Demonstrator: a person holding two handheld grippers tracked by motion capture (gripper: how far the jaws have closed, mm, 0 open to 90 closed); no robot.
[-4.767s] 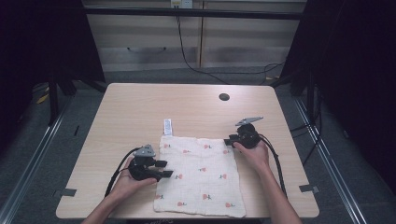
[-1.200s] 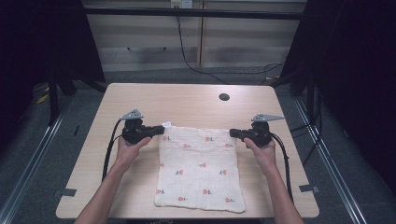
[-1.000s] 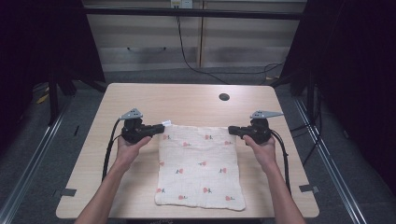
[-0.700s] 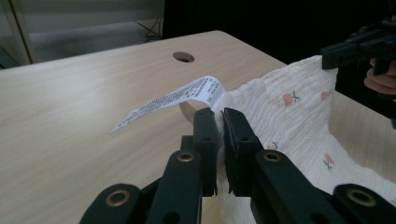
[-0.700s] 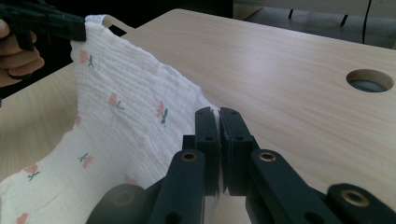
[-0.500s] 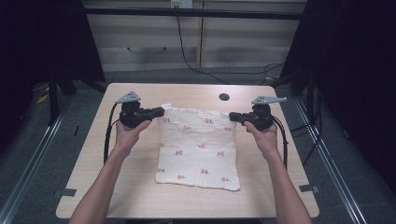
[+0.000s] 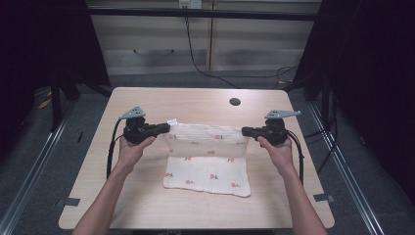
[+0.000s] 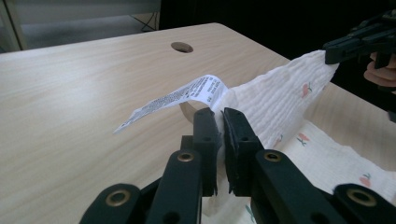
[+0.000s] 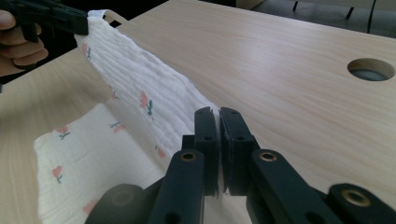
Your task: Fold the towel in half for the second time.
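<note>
A cream cloth (image 7: 208, 161) printed with small red flowers is stretched between both grippers, its far edge lifted off the table and its near part lying flat. My left gripper (image 7: 166, 128) is shut on the cloth's far left corner (image 8: 233, 100), where a white care label (image 8: 180, 95) sticks out. My right gripper (image 7: 246, 131) is shut on the far right corner (image 9: 205, 109). In the left gripper view the other gripper (image 8: 359, 39) pinches the cloth's far end. The right gripper view shows the lifted edge (image 9: 140, 88) running away to the other gripper (image 9: 51, 16).
The light wooden table (image 7: 195, 100) has a round cable hole (image 7: 235, 102) beyond the cloth. Dark curtains flank the table on both sides. Bare tabletop lies all around the cloth.
Both hands, holding the cloth's far corners, have moved farther from the person and up. The far edge has risen off the table and the near edge has slid away from the front edge.
</note>
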